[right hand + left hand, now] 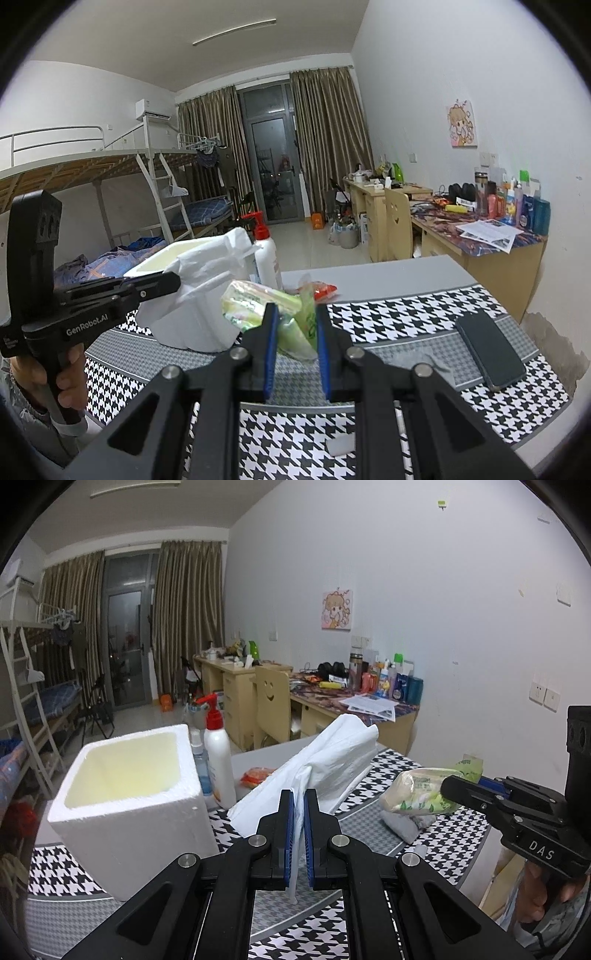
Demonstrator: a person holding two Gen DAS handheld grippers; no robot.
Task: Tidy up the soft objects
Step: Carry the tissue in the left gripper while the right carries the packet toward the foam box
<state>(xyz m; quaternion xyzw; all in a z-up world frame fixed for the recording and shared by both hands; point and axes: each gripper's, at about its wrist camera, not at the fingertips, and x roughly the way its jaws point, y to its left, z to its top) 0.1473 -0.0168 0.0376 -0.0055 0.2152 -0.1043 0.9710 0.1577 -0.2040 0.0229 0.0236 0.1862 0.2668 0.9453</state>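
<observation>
My left gripper (298,801) is shut on a white plastic bag (325,764) and holds it up above the houndstooth mat, right of the white foam box (125,797). My right gripper (295,321) is shut on a green-printed tissue pack (258,306) and holds it above the mat. In the left wrist view the right gripper (448,788) holds the pack (421,790) over a grey cloth (404,821). In the right wrist view the left gripper (173,282) holds the bag (210,258) in front of the foam box (192,325).
A white pump bottle with red top (218,760) and a smaller bottle stand behind the box. An orange-red packet (255,775) lies on the grey table. A dark phone (489,349) lies on the houndstooth mat (406,314) at right. Desks, chair and bunk bed stand beyond.
</observation>
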